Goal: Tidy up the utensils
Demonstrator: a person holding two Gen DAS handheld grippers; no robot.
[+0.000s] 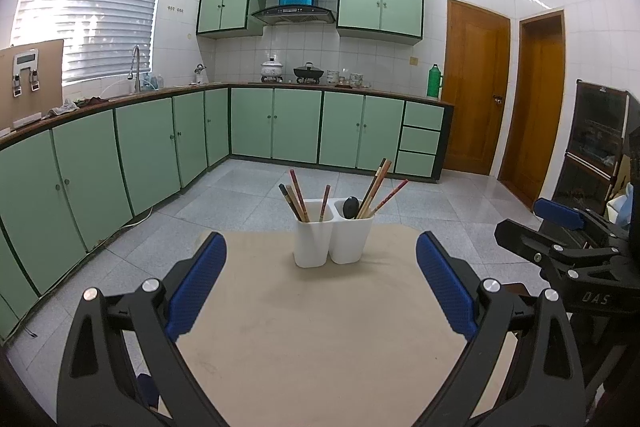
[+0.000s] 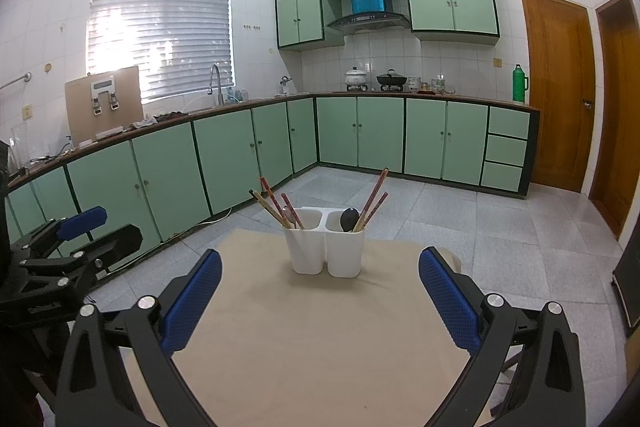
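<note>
A white two-compartment utensil holder (image 1: 331, 241) (image 2: 325, 250) stands at the far end of a beige table (image 1: 320, 327) (image 2: 312, 339). Several chopsticks (image 1: 298, 201) (image 2: 276, 207) stand in its left compartment. More chopsticks (image 1: 380, 193) (image 2: 372, 201) and a dark spoon (image 1: 351, 207) (image 2: 349, 219) stand in its right compartment. My left gripper (image 1: 320, 283) is open and empty, short of the holder. My right gripper (image 2: 320, 295) is open and empty, also short of it. Each gripper shows at the edge of the other's view, the right one (image 1: 560, 231) and the left one (image 2: 80, 235).
Green cabinets (image 1: 160, 147) run along the left and back walls under a countertop with a sink tap (image 2: 216, 79), pots (image 2: 390, 79) and a green flask (image 2: 519, 83). Wooden doors (image 2: 556, 87) stand at the right. A dark cabinet (image 1: 596, 147) is at the right. Grey tiled floor surrounds the table.
</note>
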